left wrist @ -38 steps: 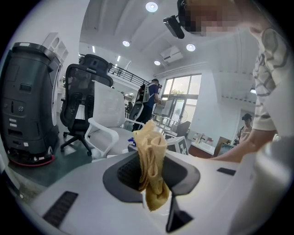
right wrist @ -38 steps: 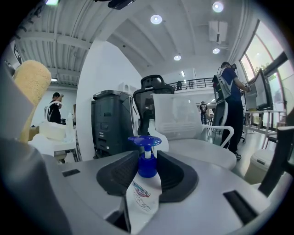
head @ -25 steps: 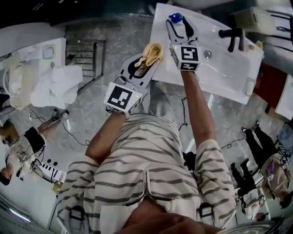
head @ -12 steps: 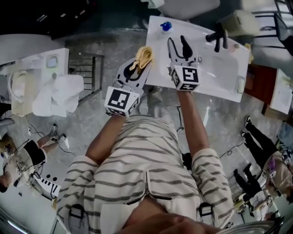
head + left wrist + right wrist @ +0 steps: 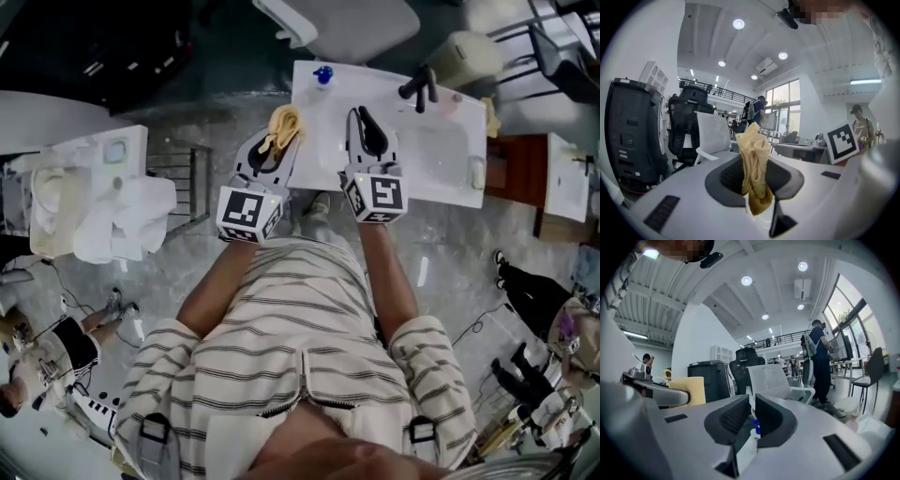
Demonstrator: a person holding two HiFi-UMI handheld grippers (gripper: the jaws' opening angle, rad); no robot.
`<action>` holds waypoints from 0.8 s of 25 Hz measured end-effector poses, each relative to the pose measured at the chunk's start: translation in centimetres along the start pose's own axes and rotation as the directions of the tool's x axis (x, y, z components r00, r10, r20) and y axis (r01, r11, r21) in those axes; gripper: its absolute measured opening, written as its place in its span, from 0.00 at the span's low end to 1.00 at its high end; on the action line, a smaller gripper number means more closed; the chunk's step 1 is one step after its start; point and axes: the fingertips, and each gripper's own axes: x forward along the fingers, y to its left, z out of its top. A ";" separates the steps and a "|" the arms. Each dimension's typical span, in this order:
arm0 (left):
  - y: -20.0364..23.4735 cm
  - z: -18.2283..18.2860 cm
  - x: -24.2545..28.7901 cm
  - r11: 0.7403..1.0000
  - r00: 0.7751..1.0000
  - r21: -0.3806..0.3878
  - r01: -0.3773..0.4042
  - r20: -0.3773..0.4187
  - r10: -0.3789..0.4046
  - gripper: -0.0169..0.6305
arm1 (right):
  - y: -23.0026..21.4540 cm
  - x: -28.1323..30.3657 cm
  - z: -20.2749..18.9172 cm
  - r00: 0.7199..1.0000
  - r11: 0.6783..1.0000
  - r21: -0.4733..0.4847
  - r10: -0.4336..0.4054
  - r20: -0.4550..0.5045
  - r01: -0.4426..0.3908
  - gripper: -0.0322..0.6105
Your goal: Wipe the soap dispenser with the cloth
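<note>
The soap dispenser (image 5: 323,73), white with a blue top, stands at the far left corner of the white sink counter (image 5: 441,178). My left gripper (image 5: 278,141) is shut on a bunched yellow cloth (image 5: 284,123), held left of the counter's edge. In the left gripper view the cloth (image 5: 754,168) stands up between the left gripper's (image 5: 754,161) pads. My right gripper (image 5: 364,120) hovers over the counter, short of the dispenser. Its jaws have just been closing and hold nothing. In the right gripper view, only a slit remains in the right gripper (image 5: 751,401), and the dispenser's blue top (image 5: 754,426) shows through it.
A black faucet (image 5: 419,86) rises at the back of the sink. A white chair (image 5: 347,23) stands beyond the counter. A dark red cabinet (image 5: 516,169) sits to the right, and a table with white cloths (image 5: 122,216) to the left. People stand around the edges.
The right gripper was open at the dispenser, then drew back towards me and closed empty. The left gripper with the cloth also pulled back a little.
</note>
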 end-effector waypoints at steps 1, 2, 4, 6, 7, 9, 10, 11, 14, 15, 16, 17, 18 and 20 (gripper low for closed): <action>-0.2 0.3 0.0 1.000 1.000 0.007 0.003 0.007 -0.003 0.18 | 0.0 -0.4 0.4 1.000 1.000 0.000 -0.008 0.007 0.008 0.08; -0.4 0.5 -0.1 1.000 1.000 0.013 0.005 0.013 -0.006 0.18 | 0.0 -0.9 0.8 1.000 1.000 0.002 -0.017 0.014 0.017 0.07; -0.7 1.0 -0.2 1.000 1.000 0.026 0.007 0.025 -0.008 0.18 | 0.0 -1.7 1.6 0.999 0.999 0.014 -0.033 0.032 0.033 0.04; -1.0 1.4 -0.4 0.999 0.999 0.037 0.005 0.034 -0.006 0.18 | 0.2 -2.5 2.3 0.998 0.999 0.026 -0.038 0.048 0.037 0.03; -1.2 1.6 -0.5 0.999 0.999 0.041 0.004 0.037 -0.005 0.18 | 0.3 -2.9 2.6 0.998 0.999 0.027 -0.039 0.052 0.037 0.03; -1.4 1.9 -0.8 0.999 0.999 0.048 0.002 0.044 -0.004 0.18 | 0.6 -3.6 3.0 0.997 0.999 0.023 -0.044 0.056 0.042 0.03; -1.4 2.0 -1.0 0.999 0.999 0.052 0.000 0.049 -0.003 0.18 | 0.7 -3.8 3.2 0.997 0.999 0.022 -0.048 0.057 0.047 0.03; -1.5 2.1 -1.2 0.998 0.999 0.056 -0.001 0.053 -0.002 0.18 | 0.8 -4.1 3.3 0.997 0.998 0.022 -0.052 0.057 0.051 0.03; -1.7 2.4 -1.5 0.997 0.998 0.071 -0.004 0.061 0.000 0.18 | 1.1 -4.6 3.6 0.996 0.998 0.027 -0.060 0.059 0.058 0.03; -1.8 2.5 -1.5 0.997 0.998 0.075 -0.004 0.063 0.000 0.18 | 1.3 -4.8 3.7 0.996 0.998 0.025 -0.058 0.062 0.057 0.03; -1.8 2.5 -1.6 0.997 0.998 0.079 -0.005 0.064 0.000 0.18 | 1.4 -4.9 3.9 0.996 0.998 0.022 -0.057 0.067 0.055 0.03; -1.9 2.5 -1.6 0.997 0.998 0.082 -0.006 0.065 0.001 0.18 | 1.6 -5.1 4.0 0.996 0.998 0.018 -0.056 0.072 0.055 0.03; -1.9 2.4 -1.7 0.996 0.998 0.084 -0.008 0.065 0.002 0.18 | 1.7 -5.2 4.0 0.996 0.998 0.015 -0.058 0.075 0.057 0.03; -1.8 2.3 -1.8 0.996 0.998 0.087 -0.013 0.065 0.007 0.18 | 1.8 -5.3 3.9 0.996 0.998 0.010 -0.058 0.072 0.058 0.03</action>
